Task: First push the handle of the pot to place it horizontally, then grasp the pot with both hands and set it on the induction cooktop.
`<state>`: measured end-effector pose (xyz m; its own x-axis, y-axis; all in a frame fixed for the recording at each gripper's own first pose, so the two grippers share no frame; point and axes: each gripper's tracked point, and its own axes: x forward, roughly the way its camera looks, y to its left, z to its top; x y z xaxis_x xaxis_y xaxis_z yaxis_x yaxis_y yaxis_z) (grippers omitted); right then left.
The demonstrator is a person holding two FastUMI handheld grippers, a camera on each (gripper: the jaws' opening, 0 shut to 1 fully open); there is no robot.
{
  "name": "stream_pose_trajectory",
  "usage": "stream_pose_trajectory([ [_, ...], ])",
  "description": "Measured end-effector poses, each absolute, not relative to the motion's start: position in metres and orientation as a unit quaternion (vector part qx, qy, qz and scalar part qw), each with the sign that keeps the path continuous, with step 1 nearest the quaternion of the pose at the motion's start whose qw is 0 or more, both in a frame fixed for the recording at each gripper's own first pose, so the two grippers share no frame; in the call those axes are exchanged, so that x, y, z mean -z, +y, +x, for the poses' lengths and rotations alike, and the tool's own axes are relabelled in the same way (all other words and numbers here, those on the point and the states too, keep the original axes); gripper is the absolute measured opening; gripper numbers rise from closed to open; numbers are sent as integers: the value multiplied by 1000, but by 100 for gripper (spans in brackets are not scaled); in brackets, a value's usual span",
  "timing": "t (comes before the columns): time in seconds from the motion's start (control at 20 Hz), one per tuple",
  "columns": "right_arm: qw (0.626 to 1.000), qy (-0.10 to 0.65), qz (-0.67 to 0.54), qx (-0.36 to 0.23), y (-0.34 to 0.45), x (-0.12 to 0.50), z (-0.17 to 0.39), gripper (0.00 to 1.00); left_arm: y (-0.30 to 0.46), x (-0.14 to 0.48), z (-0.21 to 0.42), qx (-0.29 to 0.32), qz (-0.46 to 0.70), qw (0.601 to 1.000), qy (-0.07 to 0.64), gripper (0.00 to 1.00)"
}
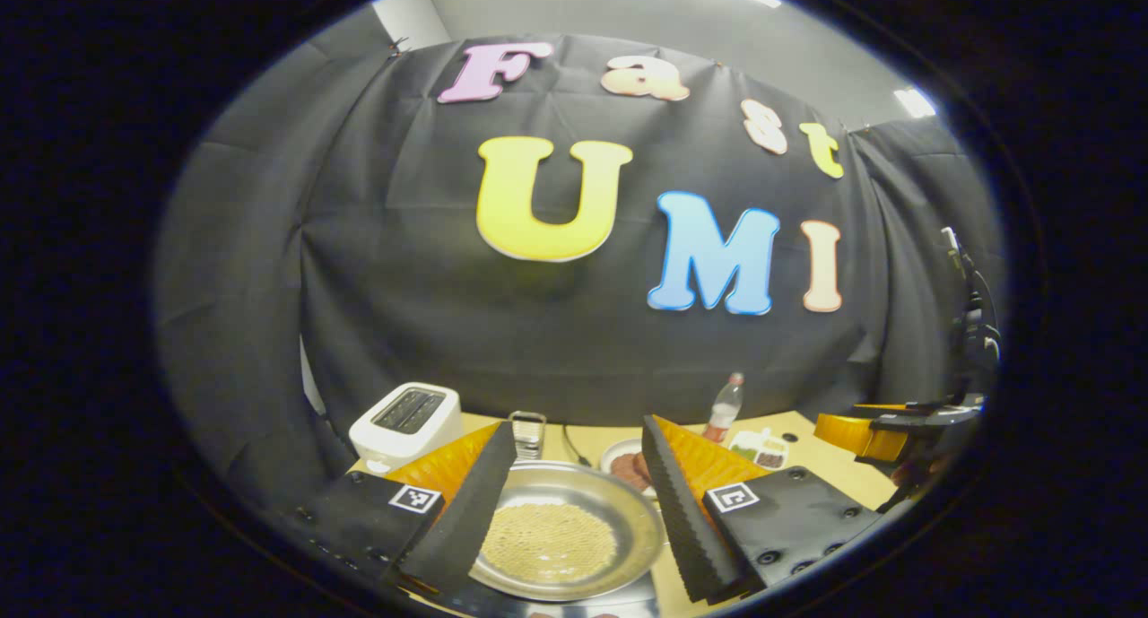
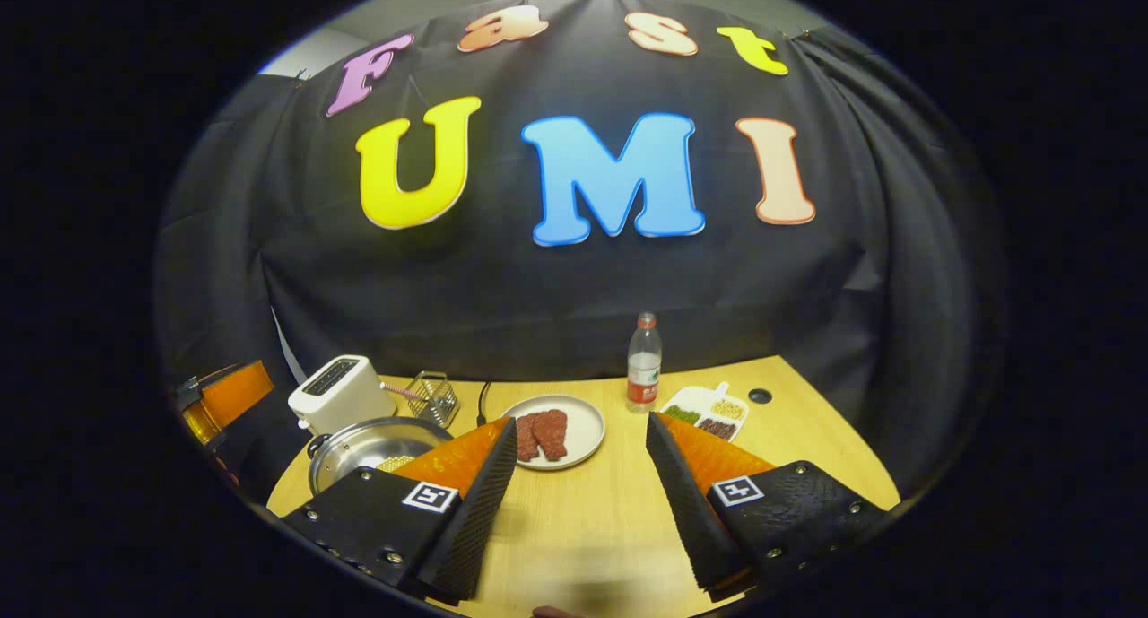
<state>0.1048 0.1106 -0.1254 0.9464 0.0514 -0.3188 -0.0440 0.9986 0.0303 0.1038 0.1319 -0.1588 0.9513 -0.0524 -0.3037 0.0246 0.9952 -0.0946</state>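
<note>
**A:** Left gripper view first. What is in front of your left gripper (image 1: 578, 501)?

**B:** Your fingers stand wide apart and hold nothing. Between them, low and close, sits the pot (image 1: 565, 533): a shallow, shiny metal pan with a layer of pale grains across its bottom. It rests on the desk (image 1: 843, 474). Beyond the left finger stands a white toaster (image 1: 405, 423); beyond the gap, a small wire basket (image 1: 528, 431). Far past the right finger, your other gripper hangs at the edge.

**A:** How will the pot handle?

**B:** I judge it stiff, smooth and likely slippery, with some weight, and the loose grains will slide if you tip it. Keep it level. Take hold at the rim or side handles, one gripper on each side.

**A:** Now the right gripper view.

**B:** Your right gripper (image 2: 583, 501) is also spread open and empty, above bare desk (image 2: 583, 528). The pot (image 2: 372, 448) lies off beyond the left finger, partly hidden by it, with a small dark knob at its near-left rim. I cannot tell how its handle lies. Ahead of the gap sits a plate of red meat (image 2: 556, 431); beyond the right finger, a bottle (image 2: 643, 364) and a divided dish (image 2: 708, 412).

**A:** And your pose?

**B:** Both grippers point forward, tilted slightly down.
</note>
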Motion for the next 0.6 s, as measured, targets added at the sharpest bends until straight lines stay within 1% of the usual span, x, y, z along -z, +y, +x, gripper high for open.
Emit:
stream_pose_trajectory([
  [0.05,989,146,10,-19,84,112,114,88,109,140,103,26,-46,989,141,92],
  [0.1,991,133,10,-14,69,96,108,88,86,123,100,32,-47,990,128,93],
  [0.15,992,124,11,-11,54,82,99,88,65,110,97,36,-46,991,118,92],
  [0.2,993,115,14,-19,45,70,92,88,47,98,93,38,-44,992,108,93],
  [0.25,993,108,17,-34,39,62,86,90,30,87,90,40,-43,993,101,98],
  [0.3,994,105,14,-37,29,55,78,97,17,79,85,37,-39,994,93,97],
  [0.45,995,94,10,-34,-5,40,62,99,-22,63,65,28,-29,996,80,96],
  [0.55,995,92,17,-42,-17,38,54,99,-38,56,52,19,-28,996,80,96],
  [0.6,995,85,21,-48,-22,34,53,99,-44,52,46,13,-27,997,75,93],
])
